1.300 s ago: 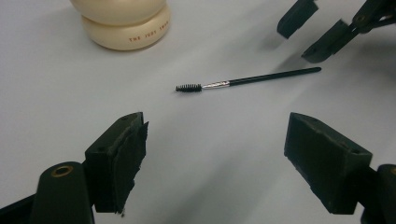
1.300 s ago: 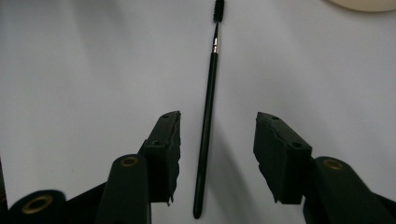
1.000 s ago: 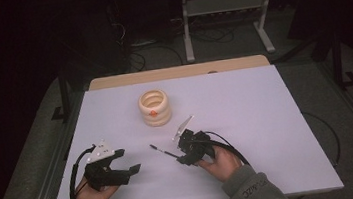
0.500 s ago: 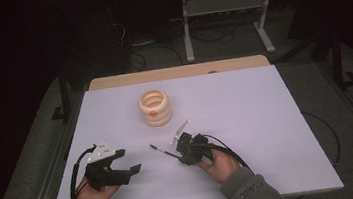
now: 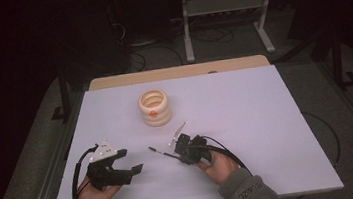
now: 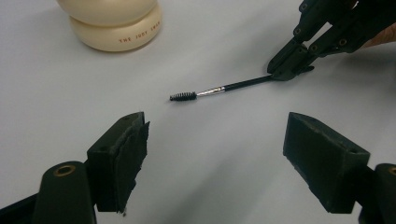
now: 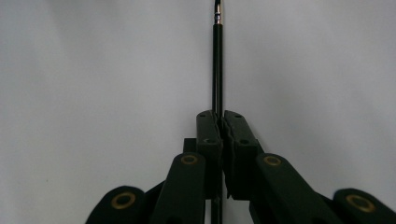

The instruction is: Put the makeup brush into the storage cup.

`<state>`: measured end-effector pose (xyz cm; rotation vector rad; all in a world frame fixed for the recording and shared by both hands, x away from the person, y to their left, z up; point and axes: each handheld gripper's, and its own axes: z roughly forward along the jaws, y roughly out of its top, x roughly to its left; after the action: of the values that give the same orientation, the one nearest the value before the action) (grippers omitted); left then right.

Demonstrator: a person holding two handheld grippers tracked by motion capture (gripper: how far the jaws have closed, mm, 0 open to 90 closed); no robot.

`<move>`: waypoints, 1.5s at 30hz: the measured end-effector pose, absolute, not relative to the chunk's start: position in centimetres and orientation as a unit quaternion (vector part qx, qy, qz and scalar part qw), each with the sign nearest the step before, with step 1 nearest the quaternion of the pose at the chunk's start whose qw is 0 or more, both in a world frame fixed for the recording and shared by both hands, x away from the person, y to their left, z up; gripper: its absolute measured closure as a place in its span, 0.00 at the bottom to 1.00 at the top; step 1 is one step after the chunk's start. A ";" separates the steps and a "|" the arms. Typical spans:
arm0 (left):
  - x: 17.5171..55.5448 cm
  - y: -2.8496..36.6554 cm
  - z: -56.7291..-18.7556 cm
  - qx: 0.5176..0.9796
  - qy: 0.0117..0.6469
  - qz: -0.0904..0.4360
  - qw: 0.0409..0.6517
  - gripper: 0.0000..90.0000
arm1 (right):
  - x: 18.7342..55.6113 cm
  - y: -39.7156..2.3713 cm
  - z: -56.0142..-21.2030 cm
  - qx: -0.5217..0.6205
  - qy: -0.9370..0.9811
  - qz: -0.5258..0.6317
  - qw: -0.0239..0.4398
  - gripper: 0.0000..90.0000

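Two grippers: the right gripper point(image 5: 176, 153) has just closed its jaws tight on the brush point(image 6: 219, 88) handle, bristles pointing left toward the left gripper point(image 5: 130, 161), open and empty, near the surface point(image 5: 246, 106).

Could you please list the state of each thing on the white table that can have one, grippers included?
Slim black spoolie brush: lying flat on the table, handle end clamped, bristle end free.
Right gripper: jaws just closed, shut on the brush handle.
Left gripper: jaws wide open, nothing between them.
Cream ribbed round holder: upright, open at the top, apart from both grippers.
White table: bears all of these.
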<state>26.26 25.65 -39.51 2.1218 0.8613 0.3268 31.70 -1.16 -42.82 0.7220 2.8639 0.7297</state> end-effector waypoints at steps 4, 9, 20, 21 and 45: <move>26.2 25.4 -39.5 0.840 0.340 0.129 0.403 0.24 | 31.9 -1.7 -43.0 0.243 0.934 0.259 0.037 0.95; 26.2 25.2 -39.6 0.838 0.339 0.128 0.408 0.26 | 31.9 -2.0 -43.0 0.242 0.932 0.267 0.032 0.95; 26.2 24.5 -39.5 0.842 0.328 0.108 0.415 0.32 | 31.4 -3.6 -40.9 0.243 0.919 0.309 0.041 0.95; 26.2 24.4 -39.5 0.842 0.327 0.104 0.416 0.33 | 31.3 -3.7 -40.7 0.244 0.916 0.314 0.041 0.95; 27.5 22.6 -39.8 0.813 0.314 0.006 0.489 0.63 | 27.7 -2.5 -38.0 0.183 0.893 0.407 0.049 0.95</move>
<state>27.48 22.62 -39.85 1.9760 0.7640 0.0136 27.70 -2.46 -37.96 0.5570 2.7220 1.2406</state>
